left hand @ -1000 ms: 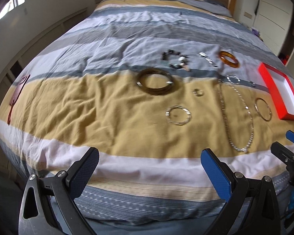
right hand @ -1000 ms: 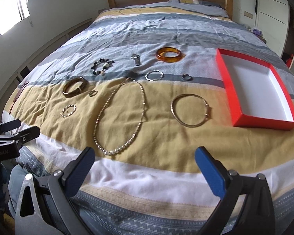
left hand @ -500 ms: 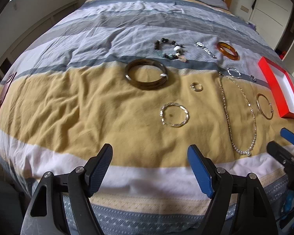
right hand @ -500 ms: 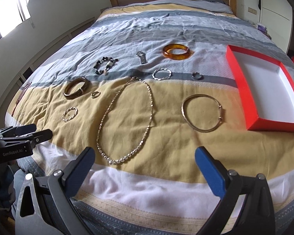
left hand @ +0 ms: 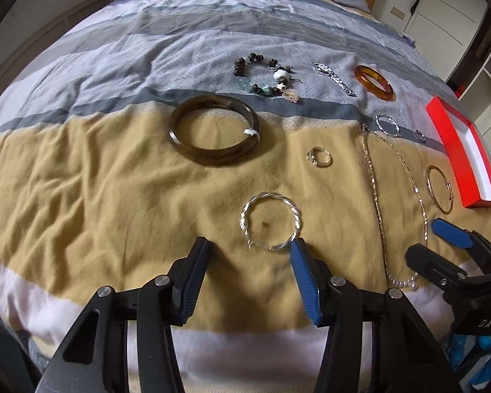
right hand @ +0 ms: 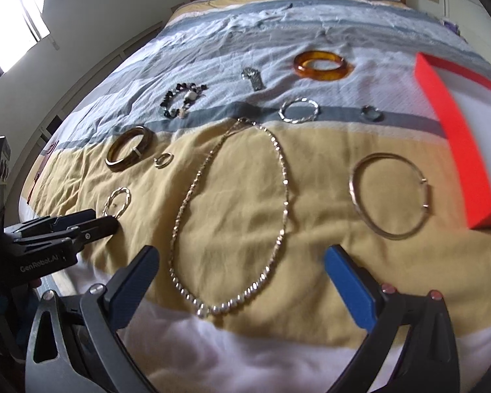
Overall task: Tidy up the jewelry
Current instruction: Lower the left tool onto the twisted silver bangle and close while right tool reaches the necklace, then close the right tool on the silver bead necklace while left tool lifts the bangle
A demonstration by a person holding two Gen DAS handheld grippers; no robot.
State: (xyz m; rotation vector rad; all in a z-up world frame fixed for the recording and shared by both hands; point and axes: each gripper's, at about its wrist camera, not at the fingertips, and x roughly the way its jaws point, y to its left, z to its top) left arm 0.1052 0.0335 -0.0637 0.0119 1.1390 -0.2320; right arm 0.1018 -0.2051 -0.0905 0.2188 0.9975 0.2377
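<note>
Both tools gape and hold nothing: the left tool (left hand: 248, 249) hovers low over the bed (left hand: 81, 177) with the twisted silver bangle (left hand: 271, 221) just beyond its fingertips, the right tool (right hand: 242, 262) above the long necklace's (right hand: 280, 163) near end.

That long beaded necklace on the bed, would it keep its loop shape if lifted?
Probably not. The necklace is a thin chain of small links, so it would likely hang limp. It looks light, and could slip between the right gripper's open fingers.
</note>
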